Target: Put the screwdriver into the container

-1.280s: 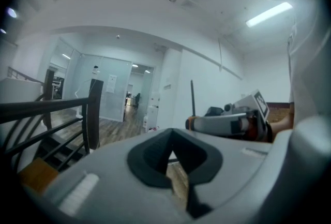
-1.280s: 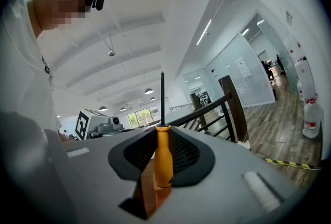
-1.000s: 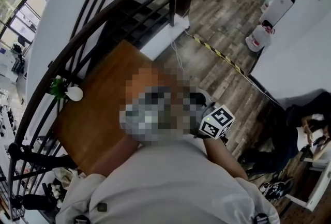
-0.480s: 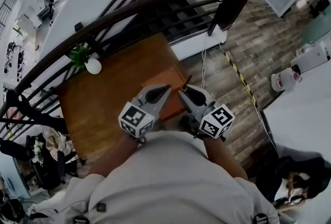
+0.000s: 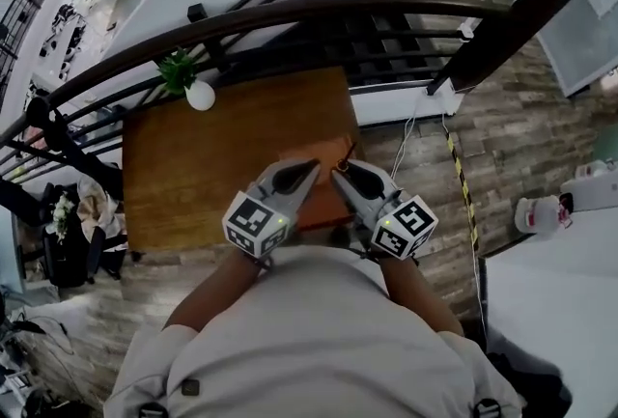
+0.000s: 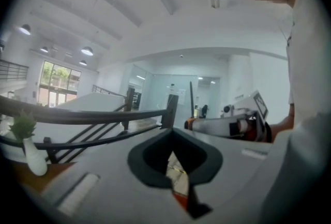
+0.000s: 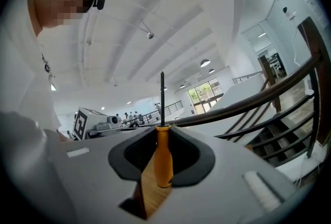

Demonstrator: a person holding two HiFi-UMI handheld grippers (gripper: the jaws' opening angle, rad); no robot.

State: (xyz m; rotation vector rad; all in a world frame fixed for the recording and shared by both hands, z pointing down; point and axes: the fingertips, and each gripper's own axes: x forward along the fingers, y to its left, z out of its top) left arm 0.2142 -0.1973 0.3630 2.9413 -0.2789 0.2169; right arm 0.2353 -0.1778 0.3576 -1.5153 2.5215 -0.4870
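Right claw [image 7: 162,132] of mine is clamped on the screwdriver [image 7: 164,158], its pads pressing the handle from both sides. That handle is smooth, plain orange and slightly waisted, standing upright between the pads. From its top a thin dark shaft rises straight toward 12 o'clock in the right gripper view, well past the claw's tips.

My left claw [image 6: 171,132] has its tips drawn together and carries nothing.

From the head view both claws sit side by side just in front of my chest. The left claw aims toward 1 o'clock and the right toward 11 o'clock, so their tips nearly meet. They hang over the 4 o'clock part of a brown wooden table [image 5: 212,155]. A flat reddish-brown box [image 5: 307,152], which I take for the container, lies there on the wood beneath them. Whether the screwdriver touches it I cannot tell.

At the table's 11 o'clock edge stands a small green plant in a white vase [image 5: 200,96]. A dark curved railing [image 5: 290,15] runs just beyond it.
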